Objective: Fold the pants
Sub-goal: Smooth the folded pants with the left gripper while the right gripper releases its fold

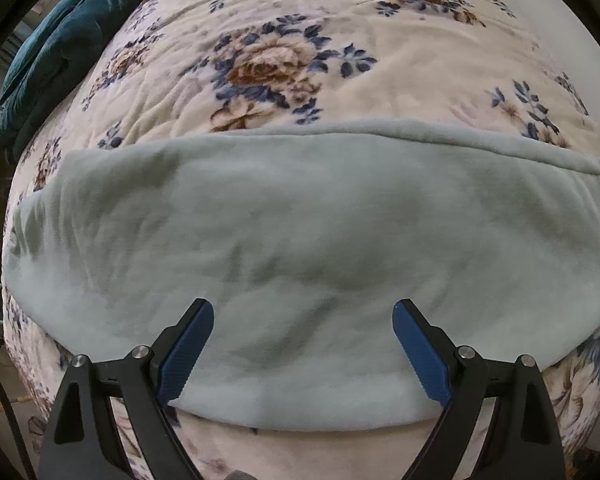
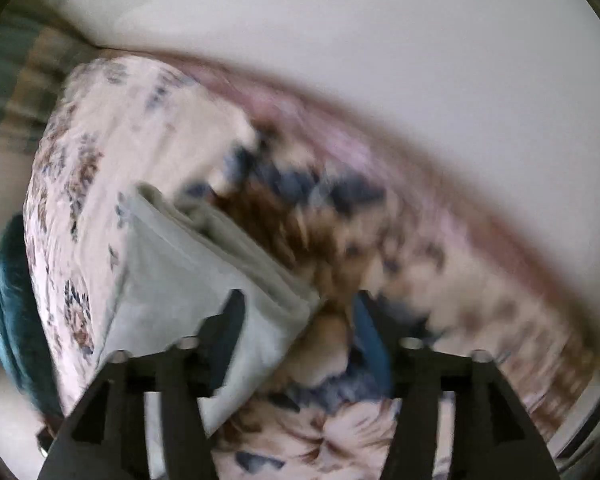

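Note:
Pale green fleece pants lie folded flat across a floral bedspread, filling the middle of the left wrist view. My left gripper hangs open just above them near their front edge, with nothing between its blue pads. The right wrist view is blurred by motion. There the pants show a stack of folded layers at one end. My right gripper stands open over that end's corner. Its left finger is over the cloth and its right finger is over the bedspread. Neither pad presses on the cloth.
A teal velvet cushion lies at the bed's far left corner, also seen at the left edge as the cushion. A pale wall runs along the bed's far side. The bed edge drops off at the left.

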A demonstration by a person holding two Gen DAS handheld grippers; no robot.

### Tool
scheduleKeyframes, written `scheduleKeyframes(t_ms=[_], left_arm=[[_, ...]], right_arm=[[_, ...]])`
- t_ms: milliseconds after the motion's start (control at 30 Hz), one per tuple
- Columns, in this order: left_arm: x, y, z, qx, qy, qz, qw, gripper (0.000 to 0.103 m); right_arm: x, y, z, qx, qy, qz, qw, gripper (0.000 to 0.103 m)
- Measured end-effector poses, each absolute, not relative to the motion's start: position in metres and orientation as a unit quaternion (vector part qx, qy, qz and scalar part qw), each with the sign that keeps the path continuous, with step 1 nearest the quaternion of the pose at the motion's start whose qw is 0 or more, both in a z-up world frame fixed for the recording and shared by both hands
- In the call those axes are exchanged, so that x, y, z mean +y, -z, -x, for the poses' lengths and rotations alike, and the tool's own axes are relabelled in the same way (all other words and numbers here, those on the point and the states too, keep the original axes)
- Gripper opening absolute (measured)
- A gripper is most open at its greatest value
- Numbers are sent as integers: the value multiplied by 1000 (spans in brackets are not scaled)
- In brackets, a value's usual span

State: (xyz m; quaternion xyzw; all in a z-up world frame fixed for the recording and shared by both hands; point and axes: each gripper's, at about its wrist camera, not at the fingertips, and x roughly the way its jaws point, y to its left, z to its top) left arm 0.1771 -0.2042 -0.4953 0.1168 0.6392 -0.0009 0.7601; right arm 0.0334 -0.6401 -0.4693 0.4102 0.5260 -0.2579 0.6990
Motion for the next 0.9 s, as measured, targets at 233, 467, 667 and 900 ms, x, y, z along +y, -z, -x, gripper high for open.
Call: scheduleKeyframes(t_ms=[233,467,667,900], left_arm=[[-213,505,-179,634,-19,-78,769,92],[-194,521,-178,658,-51,6,752,92],[-175,536,-175,669,-61,40,740,92],[-176,548,-183,681,-54,27,730,101]], right_arm=[[-622,462,-142,594,126,-285,742,63],[-598,511,-206,689,55,-228,686,68],[-589,517,-215,717,56,-146,680,35],[-591,515,-216,726,107,-112,670,21]])
